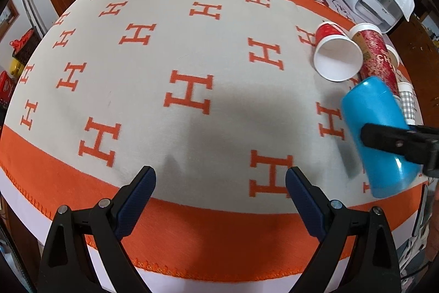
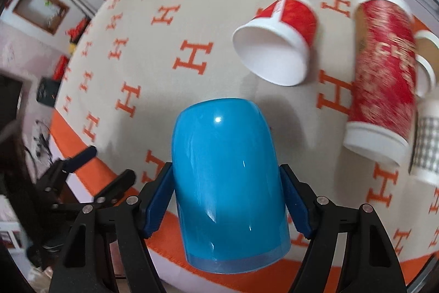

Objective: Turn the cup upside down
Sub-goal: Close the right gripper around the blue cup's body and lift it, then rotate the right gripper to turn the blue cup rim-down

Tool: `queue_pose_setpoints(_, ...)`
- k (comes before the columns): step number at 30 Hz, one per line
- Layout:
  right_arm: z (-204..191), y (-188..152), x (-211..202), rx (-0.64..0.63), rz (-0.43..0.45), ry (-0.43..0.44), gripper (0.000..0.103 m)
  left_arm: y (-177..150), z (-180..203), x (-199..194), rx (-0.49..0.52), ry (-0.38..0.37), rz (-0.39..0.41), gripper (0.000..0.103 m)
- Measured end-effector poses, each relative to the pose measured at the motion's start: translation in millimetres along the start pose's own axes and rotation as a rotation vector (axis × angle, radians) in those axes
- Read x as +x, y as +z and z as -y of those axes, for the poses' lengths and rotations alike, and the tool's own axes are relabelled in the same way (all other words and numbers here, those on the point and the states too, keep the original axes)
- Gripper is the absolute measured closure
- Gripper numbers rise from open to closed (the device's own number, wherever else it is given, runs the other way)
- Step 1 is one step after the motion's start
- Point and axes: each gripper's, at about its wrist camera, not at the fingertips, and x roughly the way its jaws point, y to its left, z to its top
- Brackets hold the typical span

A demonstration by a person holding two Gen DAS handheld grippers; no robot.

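Blue-padded fingers (image 2: 162,199) of the right gripper (image 2: 227,199) pinch the blue cup (image 2: 227,177) at lower centre of the right wrist view, closed end pointing away toward the orange-and-cream H-patterned blanket (image 2: 153,67). Upper right: a red paper cup (image 2: 277,45) on its side, beside a tall red cup stack (image 2: 384,76). Left wrist view: the left gripper (image 1: 221,199) spread wide, holding nothing, at lower centre; blue cup (image 1: 381,133) at right edge.

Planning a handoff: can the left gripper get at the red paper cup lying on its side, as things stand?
Probably yes. The left gripper is open and holds nothing, and bare blanket lies between it and the red paper cup. The blue cup in the right gripper crowds the right side only.
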Motion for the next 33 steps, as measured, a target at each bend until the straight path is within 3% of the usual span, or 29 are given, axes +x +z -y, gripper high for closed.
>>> queue_pose_setpoints(5, 28, -22, -47, 0.084, 0.088, 0.037, 0.028, -8, 10, -12, 0.023, -0.009, 0.014, 0.008)
queue_pose_setpoints(11, 59, -66, -75, 0.228, 0.167, 0.058, 0.028, -20, 24, -24, 0.063, -0.015, 0.025, 0.008)
queue_pose_setpoints(16, 81, -100, -65, 0.343, 0.184, 0.052, 0.028, -31, 37, -29, 0.092, -0.017, 0.018, 0.008)
queue_pose_setpoints(24, 95, -125, -29, 0.471, 0.143, 0.104, 0.027, -43, 49, -37, 0.120, -0.006, 0.013, 0.008)
queue_pose_setpoints(33, 92, -133, -20, 0.449, 0.141, 0.199, 0.022, -46, 57, -41, 0.136, -0.008, 0.006, 0.008)
